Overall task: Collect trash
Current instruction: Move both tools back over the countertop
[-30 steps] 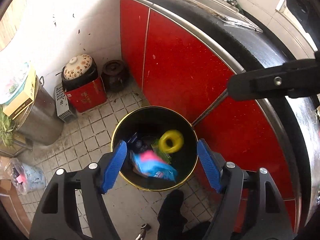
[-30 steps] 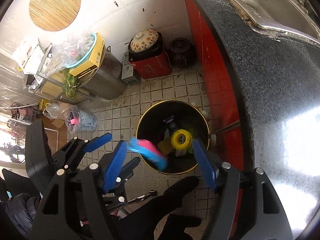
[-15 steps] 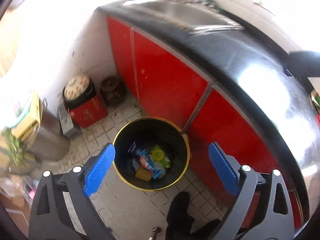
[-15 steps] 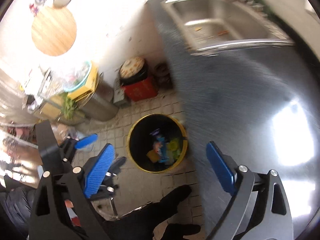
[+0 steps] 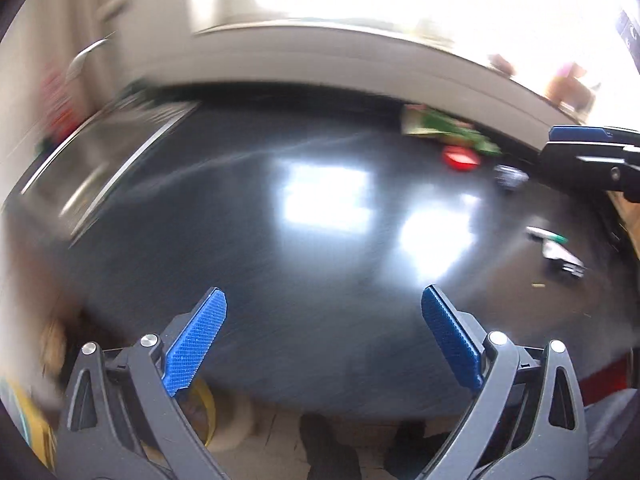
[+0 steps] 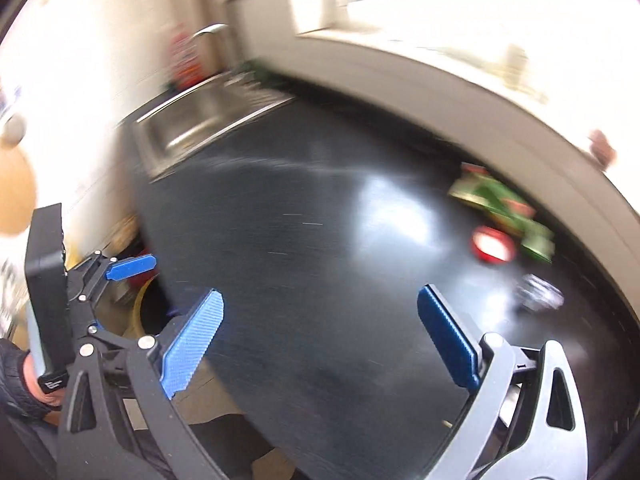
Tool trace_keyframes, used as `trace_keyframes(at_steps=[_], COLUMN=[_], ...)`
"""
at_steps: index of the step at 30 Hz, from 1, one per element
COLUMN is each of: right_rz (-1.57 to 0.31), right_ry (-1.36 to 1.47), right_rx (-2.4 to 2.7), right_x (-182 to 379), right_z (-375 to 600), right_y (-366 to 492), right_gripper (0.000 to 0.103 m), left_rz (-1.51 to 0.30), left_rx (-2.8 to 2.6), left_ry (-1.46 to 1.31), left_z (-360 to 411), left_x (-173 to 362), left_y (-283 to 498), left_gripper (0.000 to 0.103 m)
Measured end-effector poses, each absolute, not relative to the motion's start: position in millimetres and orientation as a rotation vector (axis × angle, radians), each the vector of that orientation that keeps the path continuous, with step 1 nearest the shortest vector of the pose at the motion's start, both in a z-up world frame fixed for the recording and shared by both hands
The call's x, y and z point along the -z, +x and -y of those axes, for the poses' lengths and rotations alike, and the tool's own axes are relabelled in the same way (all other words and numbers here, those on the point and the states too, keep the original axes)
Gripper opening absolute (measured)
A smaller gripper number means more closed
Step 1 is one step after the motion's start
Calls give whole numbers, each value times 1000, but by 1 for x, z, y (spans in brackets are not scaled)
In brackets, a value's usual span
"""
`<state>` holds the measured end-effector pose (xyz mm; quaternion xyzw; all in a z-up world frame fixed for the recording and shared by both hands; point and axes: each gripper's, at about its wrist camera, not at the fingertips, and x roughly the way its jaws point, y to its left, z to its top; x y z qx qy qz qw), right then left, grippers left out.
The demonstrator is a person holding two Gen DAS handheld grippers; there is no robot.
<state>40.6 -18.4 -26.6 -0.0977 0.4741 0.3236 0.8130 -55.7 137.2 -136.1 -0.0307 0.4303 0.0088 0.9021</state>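
Note:
Both views are blurred by motion. My left gripper (image 5: pixel 324 338) is open and empty above the front of the black countertop (image 5: pixel 280 264). My right gripper (image 6: pixel 320 340) is open and empty over the same countertop (image 6: pixel 304 248). On the counter's far right lie a green and red wrapper (image 5: pixel 448 128) (image 6: pixel 504 204), a red lid (image 5: pixel 460 158) (image 6: pixel 493 244), a small crumpled silvery piece (image 5: pixel 510 176) (image 6: pixel 540 292) and a white and green wrapper (image 5: pixel 556 248). The yellow rim of the trash bin (image 6: pixel 138 304) shows low on the floor, also in the left wrist view (image 5: pixel 208 404).
A steel sink (image 6: pixel 192 124) with a tap (image 6: pixel 208 32) is set in the counter's far left, also in the left wrist view (image 5: pixel 92 160). A bright window sill (image 5: pixel 360 52) runs behind the counter. The left gripper (image 6: pixel 132 266) shows at the right view's left edge.
Both grippers have swung up from over the trash bin on the floor to face the countertop. The bin has dropped to the bottom edge of both views. Both stay open and empty.

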Motion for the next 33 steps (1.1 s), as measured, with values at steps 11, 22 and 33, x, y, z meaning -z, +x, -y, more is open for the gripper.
trace_keyframes(at_steps=[11, 22, 33], right_rz=[-1008, -1021, -1056], right_ry=[-34, 36, 119], right_rx=[-331, -282, -179], right_x=[27, 31, 51], right_z=[202, 210, 200], right_y=[21, 31, 67], right_gripper=[95, 95, 95], left_rz=[-940, -952, -957], left_rx=[174, 210, 313], left_ry=[35, 84, 173], left_z=[-4, -5, -18], left_x=[126, 124, 140], left_y=[-3, 7, 53], left_gripper=[95, 95, 95])
